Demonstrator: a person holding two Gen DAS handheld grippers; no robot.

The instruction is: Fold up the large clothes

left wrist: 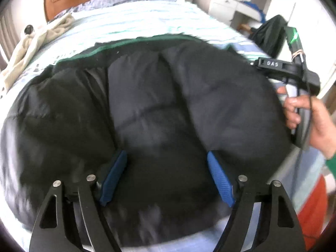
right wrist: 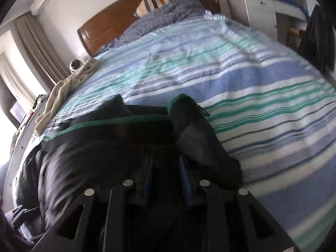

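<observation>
A large black puffer jacket (left wrist: 147, 105) with a green trim lies on the striped bed (left wrist: 136, 25). My left gripper (left wrist: 167, 157) is open, its blue pads (left wrist: 114, 176) spread wide just above the jacket's near part. In the left wrist view the right gripper's body (left wrist: 279, 67) shows at the jacket's right edge, held by a hand. In the right wrist view my right gripper (right wrist: 166, 163) has its jaws closed narrowly on a fold of the black jacket (right wrist: 105, 147), near the green trim.
A beige cloth (right wrist: 63, 92) lies along the bed's left edge. A wooden headboard (right wrist: 126, 14) and a grey-blue quilt (right wrist: 163, 16) are at the far end. White cabinets (left wrist: 226, 6) and a dark hanging garment (left wrist: 271, 33) stand at the right. The striped bedcover (right wrist: 262, 105) spreads to the right.
</observation>
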